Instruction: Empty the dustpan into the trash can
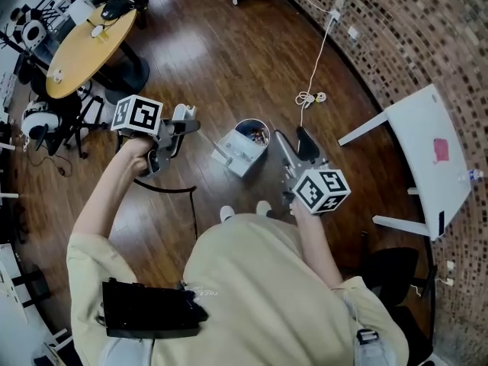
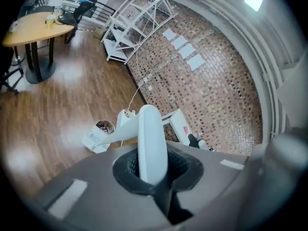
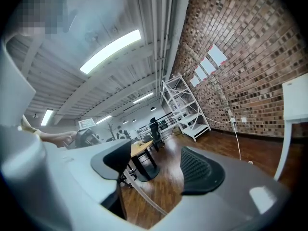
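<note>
A small round trash can with bits of litter inside stands on the wood floor. A white dustpan sits on the floor right against it. My left gripper is to the left of the dustpan, shut on a white rounded handle that sticks out past the pads. I cannot tell whether that handle joins the dustpan. My right gripper hovers just right of the can, pointing level. It is open, with nothing between the pads.
A white table stands at the right by the brick wall, with a coiled white cable on the floor near it. A round wooden table is far left. A thin black cable curves across the floor by the person's shoes.
</note>
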The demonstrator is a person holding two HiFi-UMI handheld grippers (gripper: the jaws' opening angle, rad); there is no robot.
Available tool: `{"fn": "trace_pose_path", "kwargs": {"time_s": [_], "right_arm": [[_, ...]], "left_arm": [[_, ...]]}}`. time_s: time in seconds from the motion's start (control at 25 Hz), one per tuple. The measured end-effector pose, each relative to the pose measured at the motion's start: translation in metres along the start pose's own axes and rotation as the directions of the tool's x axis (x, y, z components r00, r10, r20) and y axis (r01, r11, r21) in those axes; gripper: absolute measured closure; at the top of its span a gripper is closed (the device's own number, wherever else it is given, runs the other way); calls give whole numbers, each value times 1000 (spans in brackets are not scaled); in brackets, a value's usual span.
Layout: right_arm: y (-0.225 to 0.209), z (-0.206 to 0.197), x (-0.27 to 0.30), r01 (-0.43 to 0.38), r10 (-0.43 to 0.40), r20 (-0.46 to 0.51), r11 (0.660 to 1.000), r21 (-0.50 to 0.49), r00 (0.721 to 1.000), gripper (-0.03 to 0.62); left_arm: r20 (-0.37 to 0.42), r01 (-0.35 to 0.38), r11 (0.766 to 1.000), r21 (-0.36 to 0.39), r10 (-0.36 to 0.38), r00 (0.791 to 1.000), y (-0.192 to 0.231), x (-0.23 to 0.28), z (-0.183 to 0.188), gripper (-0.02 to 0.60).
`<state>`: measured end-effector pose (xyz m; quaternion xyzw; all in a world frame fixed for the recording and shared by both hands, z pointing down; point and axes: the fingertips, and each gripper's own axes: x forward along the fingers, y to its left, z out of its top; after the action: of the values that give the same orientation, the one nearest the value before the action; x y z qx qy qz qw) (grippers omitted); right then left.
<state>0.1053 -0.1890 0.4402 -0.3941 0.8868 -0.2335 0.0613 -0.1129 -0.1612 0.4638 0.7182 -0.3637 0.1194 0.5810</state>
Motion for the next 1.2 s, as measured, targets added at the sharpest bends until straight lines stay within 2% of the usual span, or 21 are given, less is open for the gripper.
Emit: {"fn": "trace_pose_path", "kwargs": {"time_s": [0.2, 0.56, 0.68, 0.8, 1.08, 1.2], "right_arm": [[-3, -1, -5, 19, -19, 9, 1000, 9, 1000, 296], [0, -9, -7, 18, -18, -12, 1000, 13, 1000, 296], [-2, -10, -8, 18, -18, -20, 1000, 11, 1000, 296], [-8, -9, -10, 23, -23, -21, 1000, 9, 1000, 296], [-31, -1, -9, 42, -41, -28, 999, 12, 999, 296], [-38, 4, -7, 30, -30, -26, 999, -19, 999, 296]], "left_arm": [[79, 98, 995, -34, -95, 992, -6, 13, 26, 575], [102, 192, 976, -103, -182, 978, -13, 37, 61, 581], [118, 187, 978, -96, -176, 977, -12, 48, 78, 569], [149, 186, 975, -120, -168, 975, -8, 55, 101, 565], [152, 238, 956, -173, -213, 965, -18, 72, 151, 563], [163, 258, 952, -161, -233, 959, -19, 80, 171, 555]]}}
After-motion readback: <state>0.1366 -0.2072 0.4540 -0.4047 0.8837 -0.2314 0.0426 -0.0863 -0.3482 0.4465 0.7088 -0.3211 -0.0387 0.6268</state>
